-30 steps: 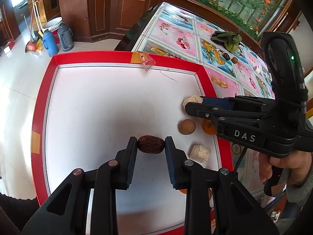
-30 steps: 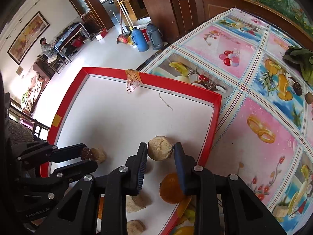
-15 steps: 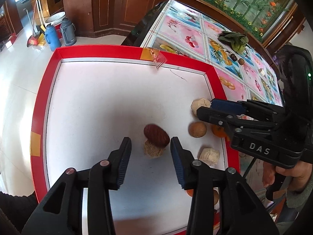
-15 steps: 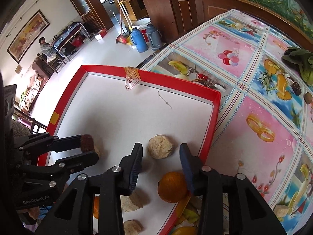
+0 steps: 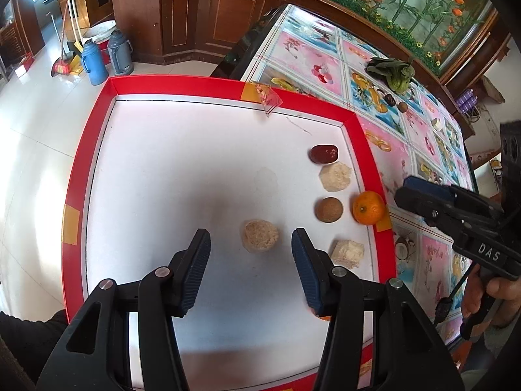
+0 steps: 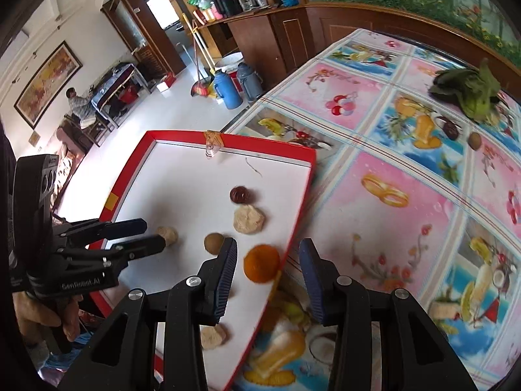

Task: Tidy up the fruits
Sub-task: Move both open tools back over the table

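Opening left gripper [image 5: 249, 249] straddles crumbly tan puck [image 5: 260, 236], untouched; right gripper [image 6: 267, 264] parted, empty, above glossy orange [image 6: 261, 266].

A tabletop [image 6: 420, 176] under a pink and blue fruit-print cloth fills the right wrist view from 12 to 5 o'clock. A blue thermos [image 6: 228, 89] and a grey thermos [image 6: 249, 81] stand side by side on the tiled floor [image 6: 140, 110] at 11 o'clock, just right of a red broom [image 6: 200, 89]. Wooden cabinets [image 5: 195, 19] line the wall behind. A framed painting [image 6: 45, 83] hangs at 10 o'clock.
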